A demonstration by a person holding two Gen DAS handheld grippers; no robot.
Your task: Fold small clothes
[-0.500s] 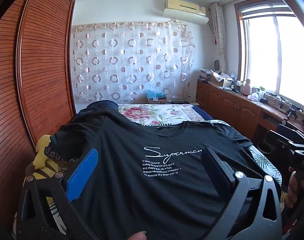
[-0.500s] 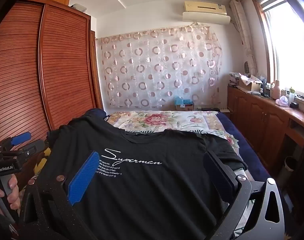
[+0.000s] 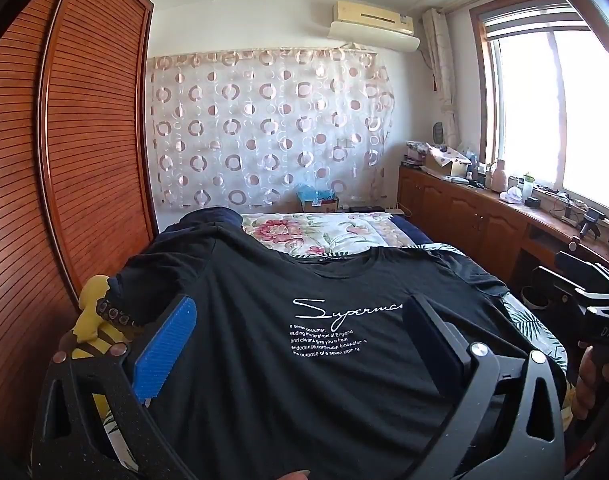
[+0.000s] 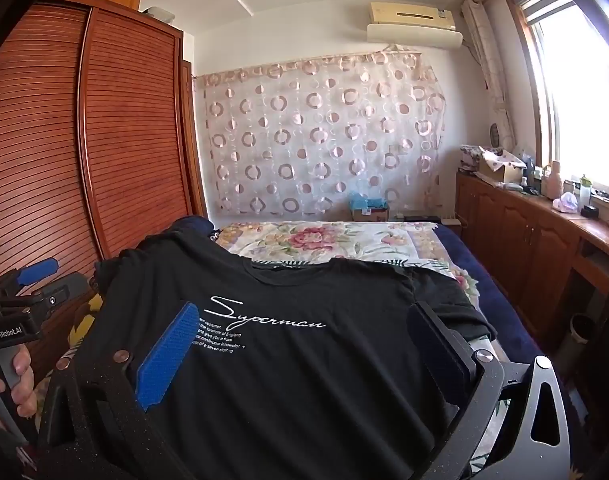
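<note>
A black T-shirt point(image 3: 304, 360) with white "Superman" print lies spread flat, front up, on the bed, collar at the far side; it also shows in the right wrist view point(image 4: 304, 360). My left gripper point(image 3: 300, 320) is open and empty above the shirt's near half, its blue pad point(image 3: 164, 344) near the left sleeve. My right gripper point(image 4: 304, 328) is open and empty above the shirt's lower part. The left gripper shows at the left edge of the right wrist view point(image 4: 20, 304). The right gripper shows at the right edge of the left wrist view point(image 3: 588, 300).
A floral bedspread point(image 3: 324, 232) covers the far bed. A yellow cloth point(image 3: 92, 320) lies by the left sleeve. A slatted wooden wardrobe point(image 3: 64, 184) stands at the left. Wooden cabinets point(image 3: 464, 216) with clutter run under the window at the right. A curtain point(image 3: 264, 132) hangs behind.
Both cameras have tilted up slightly, so the shirt sits lower in view. Both grippers stay open and the shirt has not moved.
</note>
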